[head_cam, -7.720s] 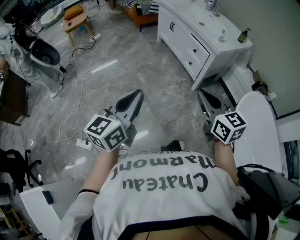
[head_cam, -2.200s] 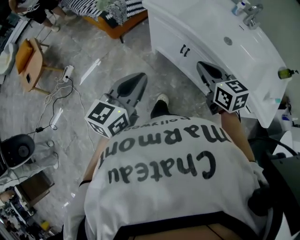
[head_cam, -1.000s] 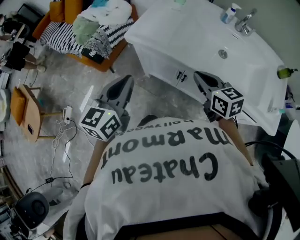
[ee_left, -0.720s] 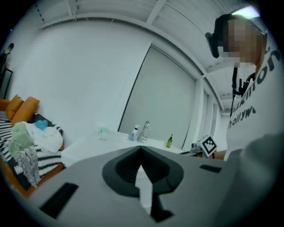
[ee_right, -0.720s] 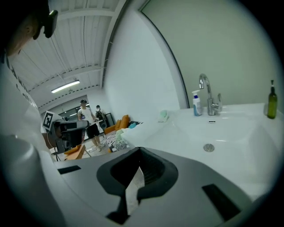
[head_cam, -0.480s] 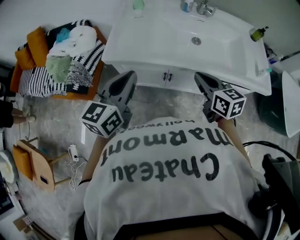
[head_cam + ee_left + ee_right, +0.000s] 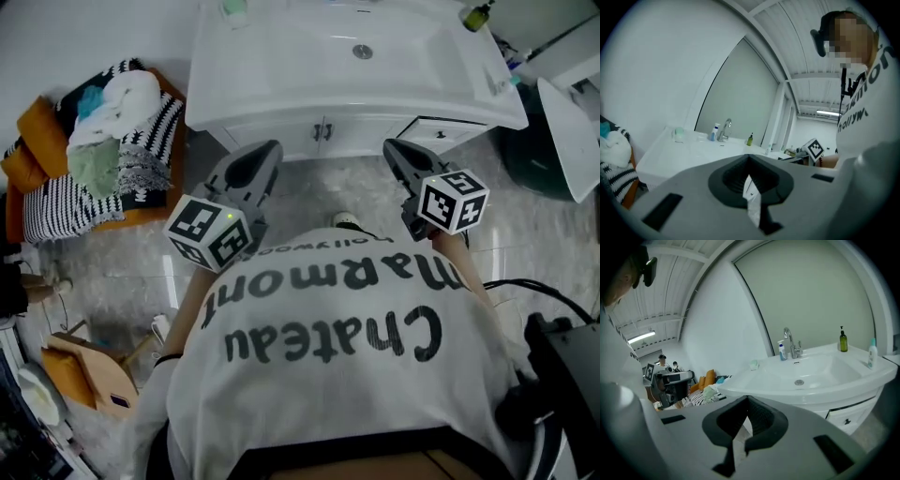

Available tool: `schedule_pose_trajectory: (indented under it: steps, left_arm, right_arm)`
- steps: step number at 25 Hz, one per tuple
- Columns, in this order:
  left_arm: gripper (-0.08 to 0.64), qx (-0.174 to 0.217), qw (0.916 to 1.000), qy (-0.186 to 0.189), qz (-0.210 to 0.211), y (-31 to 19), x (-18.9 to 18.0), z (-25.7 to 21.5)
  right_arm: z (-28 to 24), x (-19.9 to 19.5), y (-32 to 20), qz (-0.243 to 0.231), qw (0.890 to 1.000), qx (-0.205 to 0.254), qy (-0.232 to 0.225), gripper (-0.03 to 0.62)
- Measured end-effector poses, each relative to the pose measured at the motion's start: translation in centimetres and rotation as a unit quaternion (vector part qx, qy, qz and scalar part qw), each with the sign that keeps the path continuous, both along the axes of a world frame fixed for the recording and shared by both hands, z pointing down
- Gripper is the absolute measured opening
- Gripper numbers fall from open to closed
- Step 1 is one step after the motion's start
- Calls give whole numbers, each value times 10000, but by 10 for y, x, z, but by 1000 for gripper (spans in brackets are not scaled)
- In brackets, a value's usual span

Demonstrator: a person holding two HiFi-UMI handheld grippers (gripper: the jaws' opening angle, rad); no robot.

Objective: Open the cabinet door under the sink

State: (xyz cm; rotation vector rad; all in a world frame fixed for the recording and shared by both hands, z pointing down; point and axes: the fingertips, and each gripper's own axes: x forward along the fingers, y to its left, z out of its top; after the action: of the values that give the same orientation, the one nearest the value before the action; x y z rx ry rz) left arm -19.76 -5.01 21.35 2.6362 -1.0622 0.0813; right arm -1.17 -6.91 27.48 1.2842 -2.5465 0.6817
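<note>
The white sink vanity (image 7: 281, 66) stands straight ahead at the top of the head view. Under its basin are two white cabinet doors (image 7: 300, 139) with small handles (image 7: 323, 131) at their meeting edge; both look closed. My left gripper (image 7: 271, 149) points at the left door, shut and empty, a short way from it. My right gripper (image 7: 390, 148) is also shut and empty, in front of the right side of the cabinet. In the left gripper view the gripper (image 7: 749, 158) faces the basin (image 7: 689, 152). From the right gripper (image 7: 747, 399) I see the basin (image 7: 811, 371) and faucet (image 7: 790, 341).
A drawer (image 7: 439, 131) at the vanity's right stands slightly ajar. An orange bench piled with striped cloth and laundry (image 7: 103, 150) sits left of the vanity. A dark bin (image 7: 525, 141) is at the right. Bottles (image 7: 843, 341) line the basin's rim. A wooden stool (image 7: 84, 375) stands at the lower left.
The person has turned toward the vanity, which has swung from the upper right to straight ahead. Both grippers now point at its cabinet front. Their jaws have stayed shut.
</note>
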Motion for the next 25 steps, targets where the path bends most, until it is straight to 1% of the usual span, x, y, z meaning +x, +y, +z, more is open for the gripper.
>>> schedule_pose_trajectory:
  steps: [2,5,8,11,15,19,21,25]
  left_arm:
    - [8,-151,9998,-18,83,6,-2,9]
    - [9,-384,9991,77,147,11,-7,18]
    - [9,-580,9979,202,187,18,-12,29]
    - [9,-686,9973,181,183,20,-15,44]
    - [8,-731,9968,217,223,23,-12,56]
    - [8,-751,9965,1,355,25,-9,71]
    - [8,-761,9965,-54,329,22,-9,76]
    - [9,-562,9974,-305,341,8,-2,94]
  right_arm:
    - [5,-4,12,80,9999,-62,35,5]
    - [11,-12,22,114,9997,-157,121,6]
    - [14,-18,30,76,9992,-261,276,5]
    - [20,-22,37,19,9985,-383,379,5]
    - [31,-25,39,-24,9973,-582,452,5]
    - [44,-36,24,-78,9975,-582,397,5]
    - [52,-39,13,-79,9978,-582,322,6]
    - [71,-45,-9,-214,9979,-594,109,6]
